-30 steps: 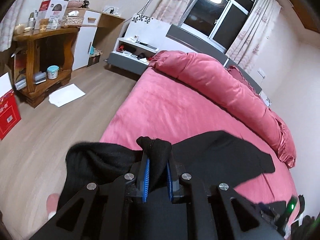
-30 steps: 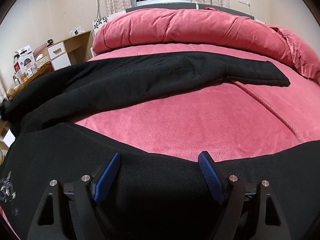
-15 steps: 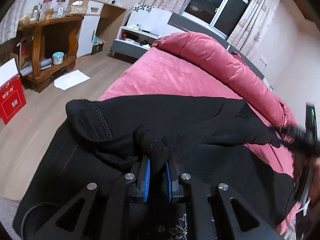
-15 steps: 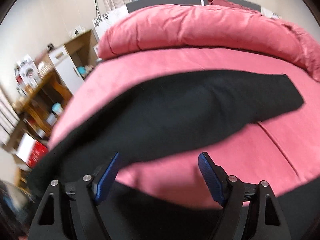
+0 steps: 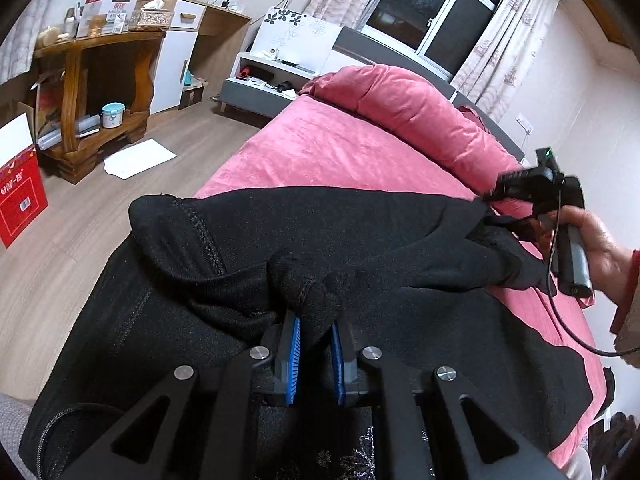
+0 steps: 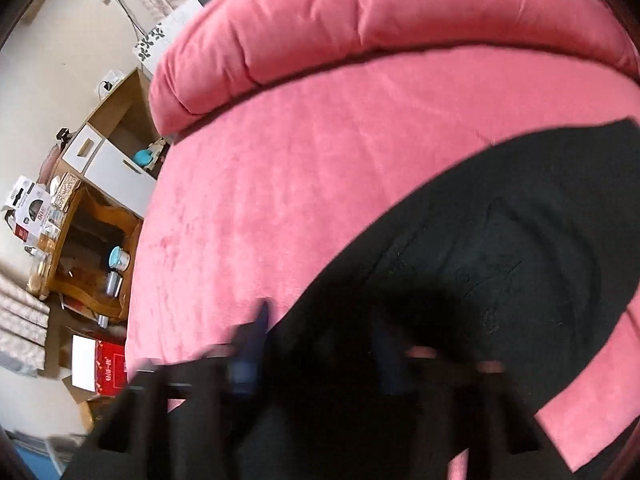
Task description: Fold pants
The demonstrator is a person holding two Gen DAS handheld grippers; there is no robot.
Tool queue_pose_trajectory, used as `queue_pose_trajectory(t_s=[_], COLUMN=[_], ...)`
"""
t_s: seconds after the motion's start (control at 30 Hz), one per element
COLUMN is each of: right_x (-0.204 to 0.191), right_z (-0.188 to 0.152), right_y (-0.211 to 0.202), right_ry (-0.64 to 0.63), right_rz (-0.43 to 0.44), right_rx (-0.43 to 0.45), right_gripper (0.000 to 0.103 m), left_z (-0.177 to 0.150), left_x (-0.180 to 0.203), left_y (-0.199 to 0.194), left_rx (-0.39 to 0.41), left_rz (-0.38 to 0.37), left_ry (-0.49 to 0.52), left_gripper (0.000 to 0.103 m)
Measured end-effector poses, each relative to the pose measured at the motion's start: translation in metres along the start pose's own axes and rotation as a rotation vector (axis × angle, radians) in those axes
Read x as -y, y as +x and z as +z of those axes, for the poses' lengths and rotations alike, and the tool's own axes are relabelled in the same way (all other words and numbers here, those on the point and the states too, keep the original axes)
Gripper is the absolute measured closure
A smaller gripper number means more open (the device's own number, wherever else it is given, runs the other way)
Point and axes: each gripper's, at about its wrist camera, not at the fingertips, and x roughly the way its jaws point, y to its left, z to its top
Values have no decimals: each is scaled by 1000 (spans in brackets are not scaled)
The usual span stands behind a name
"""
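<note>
Leftward, left tongs (image 5: 314,354) clamp a bunched edge of the black pants (image 5: 360,232), which stretch rightward across the pink bed (image 5: 332,148). Right tongs (image 5: 494,220), just closing, meet the pants' far end; pad contact too blurred to confirm. Long axis runs between both tongs.

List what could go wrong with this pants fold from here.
1. The left gripper pinches only a small bunched tip of the black pants; a pull could slip it free.
2. The right gripper, whose jaws have just been closing, meets the far fabric edge in the left wrist view, but its own view is blurred, so that grip may be poor.
3. Fabric hangs over the edge of the bed; it could slide floorward.
</note>
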Motion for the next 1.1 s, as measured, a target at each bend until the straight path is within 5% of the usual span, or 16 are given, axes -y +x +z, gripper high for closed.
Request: queue_pose_trajectory(t_s=[0.07,0.37,0.57,0.77,1.0,1.1], right_x=[4,26,47,58,86,97], right_z=[-8,-53,-119,-188,-232,-240], right_y=[0,-88,-134,-137,-103,-94], right_ry=[-9,-62,-2,8,33,62], right_rz=[26,120,197,156,123,149], right_rx=[-13,109,186,187,82,72], right_gripper=[86,88,89,89,89,89], left_z=[1,30,33,13,-1,-7], left_x=[-2,-36,-47,-62,-67,-69], left_y=[0,-34,-64,-67,-66,-68], left_rx=[-3,69,114,57,4,-16], left_rz=[-10,-125,-170,-146,-152,-170], left_ry=[-11,-228,-304,-350,-390,-415], left_gripper=[90,90,90,90,88,74])
